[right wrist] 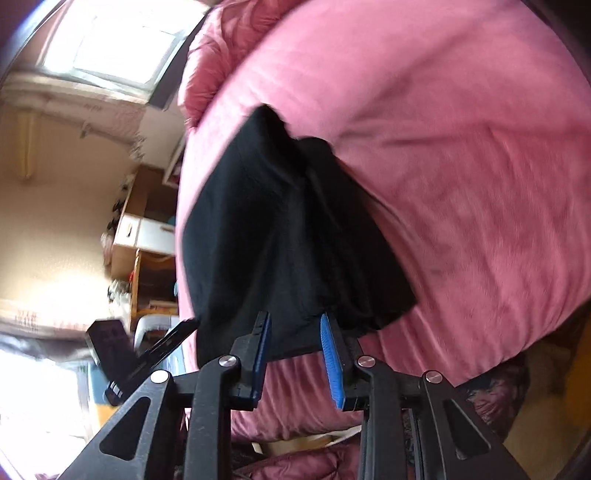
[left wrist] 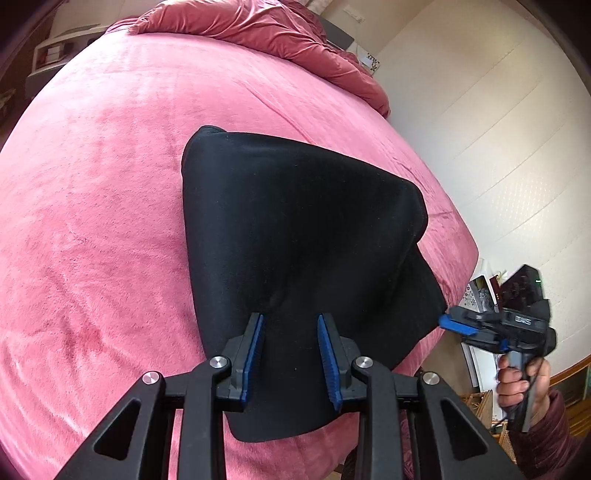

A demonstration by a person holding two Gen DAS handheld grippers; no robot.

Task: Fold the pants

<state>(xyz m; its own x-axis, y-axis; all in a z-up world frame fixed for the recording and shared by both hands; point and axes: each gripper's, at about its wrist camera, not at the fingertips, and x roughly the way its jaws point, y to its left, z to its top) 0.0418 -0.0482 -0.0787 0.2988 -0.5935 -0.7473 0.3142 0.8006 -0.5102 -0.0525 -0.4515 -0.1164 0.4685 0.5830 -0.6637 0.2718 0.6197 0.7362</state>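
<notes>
Two blue pads of the left tool (left wrist: 291, 356) stand apart, empty, over the near edge of the folded pants (left wrist: 295, 258) at centre frame on the bed (left wrist: 92, 221); the right tool (left wrist: 452, 323) sits by their lower-right corner. In the right view the right tool (right wrist: 295, 356) is also parted, gripping nothing, the pants (right wrist: 280, 236) running up-frame from it.

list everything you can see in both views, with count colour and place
pants: one, black, folded on the bed near its edge
bed cover: one, pink, spread over the bed
duvet: one, darker pink, bunched at the far end
wooden shelf: one, brown, on the floor beside the bed
window: one, bright, far wall
left gripper: one, black with blue pads, open over the pants' near edge
right gripper: one, black with blue pads, open at the pants' edge
hand: one, holding the right gripper's handle, dark red sleeve
</notes>
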